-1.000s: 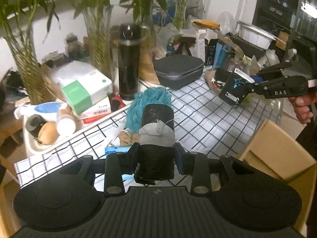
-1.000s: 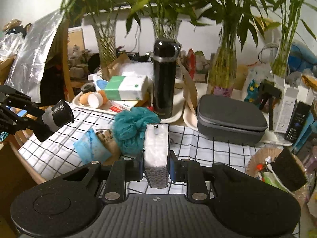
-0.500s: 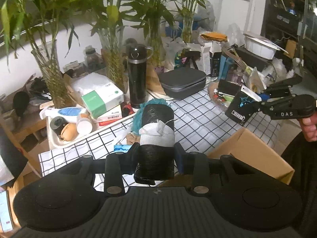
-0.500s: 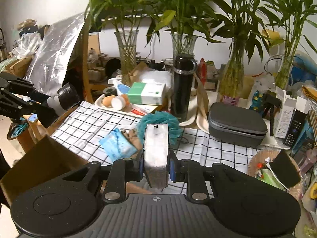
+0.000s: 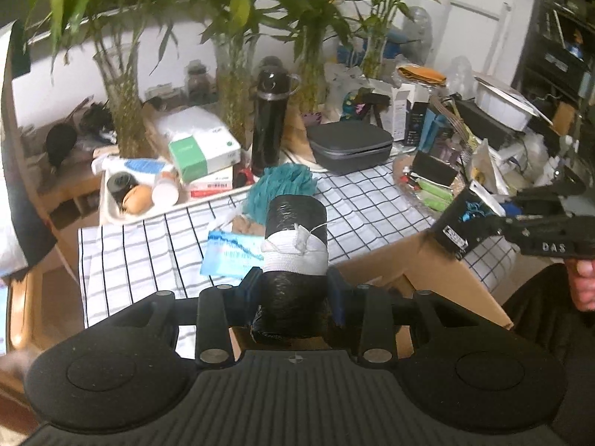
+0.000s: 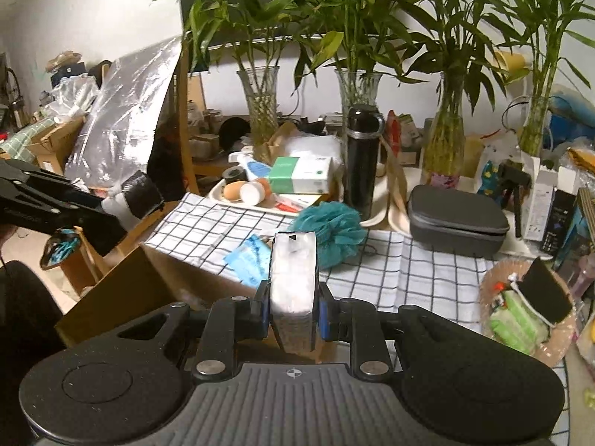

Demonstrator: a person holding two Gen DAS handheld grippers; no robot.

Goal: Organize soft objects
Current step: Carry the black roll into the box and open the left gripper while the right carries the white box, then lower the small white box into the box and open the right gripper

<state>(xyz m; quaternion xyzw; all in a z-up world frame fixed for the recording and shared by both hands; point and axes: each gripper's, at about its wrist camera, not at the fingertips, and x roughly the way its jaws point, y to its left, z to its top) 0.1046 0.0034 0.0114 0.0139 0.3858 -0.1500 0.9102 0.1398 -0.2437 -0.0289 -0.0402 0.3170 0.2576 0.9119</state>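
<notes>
In the left wrist view my left gripper (image 5: 294, 283) is shut on a black roll with a white band (image 5: 295, 230), held above the near edge of an open cardboard box (image 5: 390, 271). My right gripper (image 6: 293, 297) is shut on a white soft pack (image 6: 293, 271) over the same box (image 6: 148, 286). A teal bath pouf (image 6: 331, 226) and a blue packet (image 6: 247, 260) lie on the checked cloth (image 6: 409, 271). Each view shows the other gripper: the right gripper (image 5: 483, 223) with its pack (image 5: 452, 228), the left gripper (image 6: 111, 204) with its roll (image 6: 141, 195).
Behind the cloth stand a black flask (image 6: 362, 160), a grey zip case (image 6: 455, 223), a white tray (image 5: 111, 215) with a green tissue box, and several glass vases of bamboo. A round wicker plate (image 6: 491, 290) of small items sits at the right. A person's hand (image 5: 585, 286) holds the right gripper.
Both grippers have drawn back and up from the table with their loads still held. The cardboard box has come into view beneath them, and more of the room shows.
</notes>
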